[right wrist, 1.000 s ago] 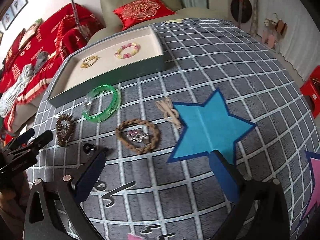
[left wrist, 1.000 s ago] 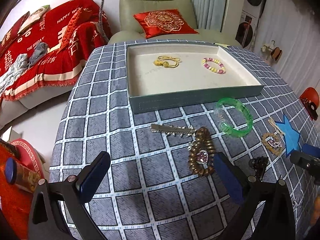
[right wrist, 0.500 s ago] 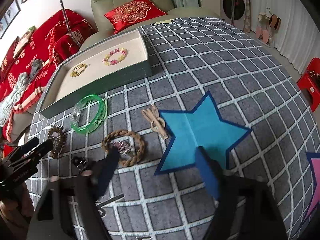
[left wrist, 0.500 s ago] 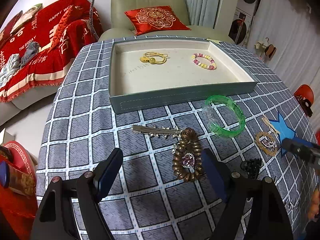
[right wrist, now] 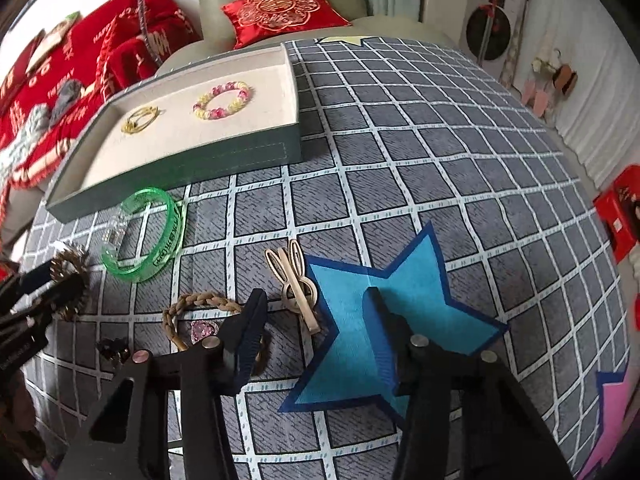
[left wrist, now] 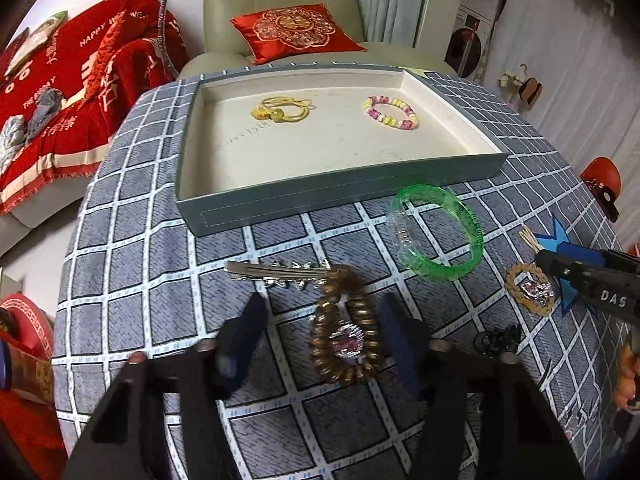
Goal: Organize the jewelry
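Observation:
A grey tray (left wrist: pixel 344 196) with a cream lining holds a gold bracelet (left wrist: pixel 280 110) and a pink-and-yellow bead bracelet (left wrist: pixel 392 113). On the checked cloth lie a silver hair clip (left wrist: pixel 276 270), a brown coiled bracelet (left wrist: pixel 346 340) with a pink heart, a green bangle (left wrist: pixel 438 238), a braided bracelet (right wrist: pixel 188 312) and a beige rabbit clip (right wrist: pixel 294 280). My left gripper (left wrist: pixel 320 336) is open, its fingers either side of the coiled bracelet. My right gripper (right wrist: pixel 314 332) is open, low over the rabbit clip's near end.
A small dark clip (left wrist: pixel 498 338) lies near the right gripper's body (left wrist: pixel 592 280). A blue star (right wrist: pixel 380 320) is printed on the cloth. A green armchair with a red cushion (left wrist: pixel 296 30) stands behind the table, a red-covered sofa (left wrist: pixel 60 92) to the left.
Both grippers have moved forward and down. The left one now straddles the coiled bracelet; the right one has neared the rabbit clip. Both jaws have narrowed somewhat.

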